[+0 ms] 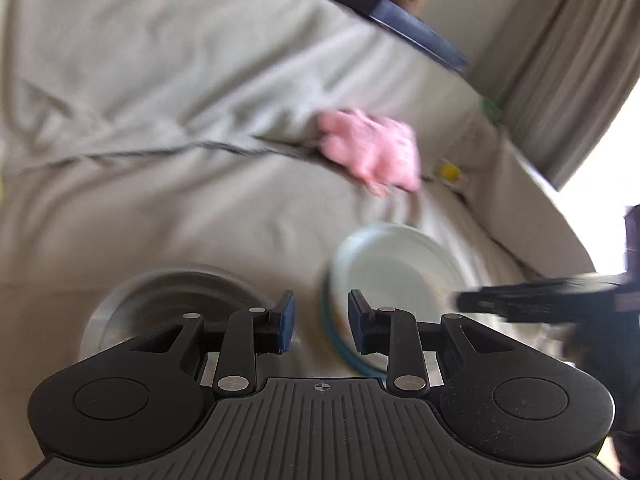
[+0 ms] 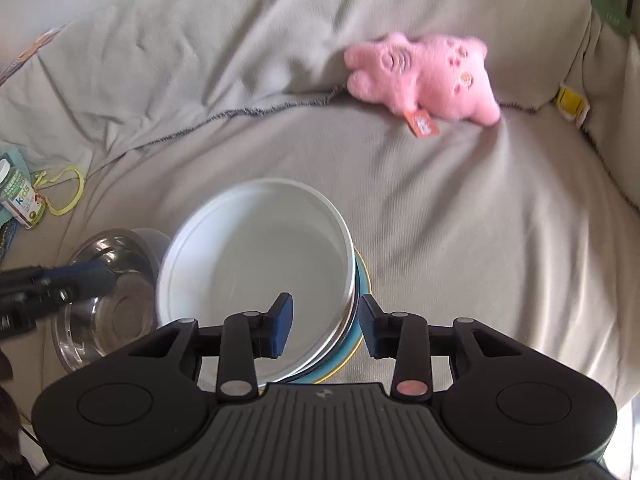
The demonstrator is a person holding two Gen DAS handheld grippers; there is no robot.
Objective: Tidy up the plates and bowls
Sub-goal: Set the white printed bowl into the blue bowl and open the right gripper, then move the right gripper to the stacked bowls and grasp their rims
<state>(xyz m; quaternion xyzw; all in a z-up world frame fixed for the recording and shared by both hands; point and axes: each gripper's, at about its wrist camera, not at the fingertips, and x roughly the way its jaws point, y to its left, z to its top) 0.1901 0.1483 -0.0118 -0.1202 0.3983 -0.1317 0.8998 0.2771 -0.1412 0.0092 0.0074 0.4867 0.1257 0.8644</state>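
Sofa cover [image 2: 440, 220]: I saw plain beige-grey, with a dark stitched edge.
Plush toy [image 2: 424, 76]: pink, with an orange tag.
Top bowl [image 2: 256, 256]: white, over a teal plate [image 2: 362, 280] rimmed in yellow.
Metal bowl [image 2: 108, 300]: shiny silver.
My gripper pads [image 2: 282, 326]: blue on black.
Bottle [image 2: 18, 196]: green label.

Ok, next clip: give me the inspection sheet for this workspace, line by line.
Surface: wrinkled beige fabric couch cover.
Job's things: white round plate stacked on a blue plate with a yellow rim; shiny steel bowl beside the stack.
Clutter: pink plush toy, small labelled bottle, yellow-green cord.
Grippers: right gripper open, straddling the plates' rim; left gripper open, empty.
Cables: nothing seen.
Surroundings: grey curtain.
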